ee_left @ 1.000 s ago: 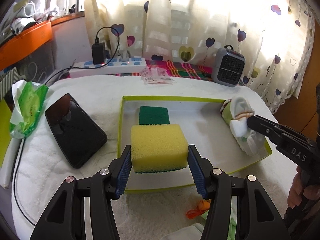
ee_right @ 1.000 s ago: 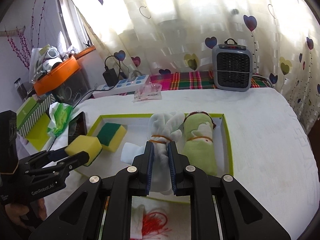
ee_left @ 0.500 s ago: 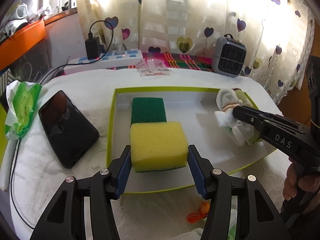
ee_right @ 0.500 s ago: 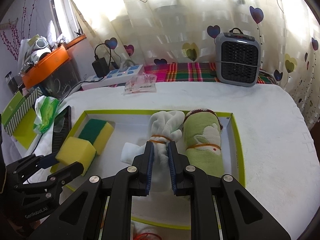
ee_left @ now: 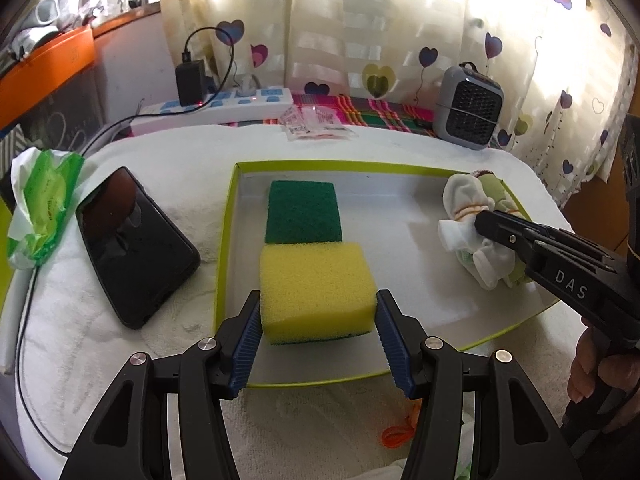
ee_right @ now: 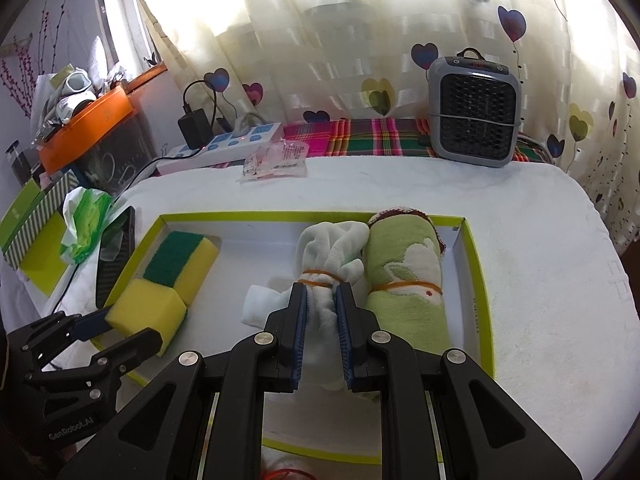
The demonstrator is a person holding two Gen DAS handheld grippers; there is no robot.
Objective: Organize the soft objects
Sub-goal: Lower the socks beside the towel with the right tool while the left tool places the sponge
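My left gripper (ee_left: pixel 318 300) is shut on a yellow sponge (ee_left: pixel 316 290) and holds it in the near left part of the green-rimmed tray (ee_left: pixel 226 232), right behind a second sponge lying green side up (ee_left: pixel 303 212). My right gripper (ee_right: pixel 321 292) is shut on a rolled white cloth (ee_right: pixel 326 254) bound with an orange band, inside the tray. A rolled green towel (ee_right: pixel 404 276) lies beside it on the right, touching it. The right gripper (ee_left: pixel 486 220) also shows in the left wrist view, and the left gripper (ee_right: pixel 120 326) in the right wrist view.
A black phone (ee_left: pixel 134 244) and a green wipes pack (ee_left: pixel 42 204) lie left of the tray on the white towel-covered table. A power strip (ee_left: pixel 224 108), a small plastic packet (ee_left: pixel 316 128) and a grey heater (ee_right: pixel 474 122) stand behind. Orange bands (ee_left: pixel 398 434) lie in front.
Both grippers have moved forward and down into the tray. The yellow sponge now sits right behind the green-topped sponge, and the white roll lies lower beside the green towel.
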